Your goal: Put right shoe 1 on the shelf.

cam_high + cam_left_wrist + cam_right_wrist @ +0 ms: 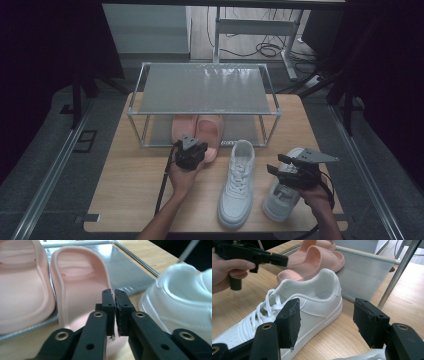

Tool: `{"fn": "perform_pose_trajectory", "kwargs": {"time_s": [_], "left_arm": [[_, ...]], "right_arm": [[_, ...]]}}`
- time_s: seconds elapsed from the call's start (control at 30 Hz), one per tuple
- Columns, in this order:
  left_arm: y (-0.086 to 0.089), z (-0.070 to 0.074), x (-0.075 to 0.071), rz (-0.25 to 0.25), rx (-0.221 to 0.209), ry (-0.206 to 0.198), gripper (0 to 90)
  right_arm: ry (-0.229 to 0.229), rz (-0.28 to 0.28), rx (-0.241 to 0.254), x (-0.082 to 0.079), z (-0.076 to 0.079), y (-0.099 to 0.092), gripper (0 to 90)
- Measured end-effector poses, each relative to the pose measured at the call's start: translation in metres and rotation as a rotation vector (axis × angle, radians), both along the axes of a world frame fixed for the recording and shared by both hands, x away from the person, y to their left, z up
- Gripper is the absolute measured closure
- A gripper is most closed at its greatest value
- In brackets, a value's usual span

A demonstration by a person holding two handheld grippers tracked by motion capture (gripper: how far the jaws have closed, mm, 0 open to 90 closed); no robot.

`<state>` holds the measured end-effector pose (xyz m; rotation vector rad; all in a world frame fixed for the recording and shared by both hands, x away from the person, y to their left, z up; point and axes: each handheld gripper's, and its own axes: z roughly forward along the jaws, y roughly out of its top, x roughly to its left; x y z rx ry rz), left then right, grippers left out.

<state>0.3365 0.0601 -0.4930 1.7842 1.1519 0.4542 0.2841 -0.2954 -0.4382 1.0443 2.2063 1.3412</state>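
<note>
My left tongs (pixel 114 312) are pressed together with nothing between them, hovering at the heel of the right pink slipper (pixel 80 282), which lies half on the rack's lower shelf (pixel 130 272) and half on the counter (pixel 135 185), beside its twin (pixel 22 287). My right tongs (pixel 327 322) stand wide and empty, over one white sneaker (pixel 282 197) and facing the other sneaker (pixel 294 312) on the counter
</note>
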Motion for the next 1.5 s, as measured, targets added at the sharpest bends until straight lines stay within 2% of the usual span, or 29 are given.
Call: {"fn": "perform_pose_trajectory", "kwargs": {"time_s": [0.13, 0.3, 0.63, 0.73, 1.23, 1.5], "left_arm": [[0.008, -0.005, -0.012, -0.036, 0.001, 0.014, 89.8], [0.011, -0.012, -0.025, -0.072, 0.031, 0.024, 89.9], [0.013, -0.023, -0.041, -0.138, 0.074, 0.057, 90.0], [0.013, -0.026, -0.042, -0.133, 0.098, 0.06, 90.0], [0.006, -0.036, -0.025, -0.119, 0.136, 0.079, 90.0], [-0.003, -0.035, -0.018, -0.126, 0.15, 0.082, 90.0]], "right_arm": [[0.003, 0.002, -0.003, 0.0, 0.0, 0.0, 39.0], [0.008, 0.003, -0.008, 0.0, -0.001, 0.002, 39.0], [0.008, 0.005, -0.011, 0.0, -0.002, 0.003, 38.9], [0.006, 0.004, -0.01, 0.0, -0.002, 0.004, 38.9], [0.007, 0.007, -0.012, 0.001, -0.003, 0.004, 38.9], [0.009, 0.007, -0.01, 0.001, -0.003, 0.004, 38.9]]}}
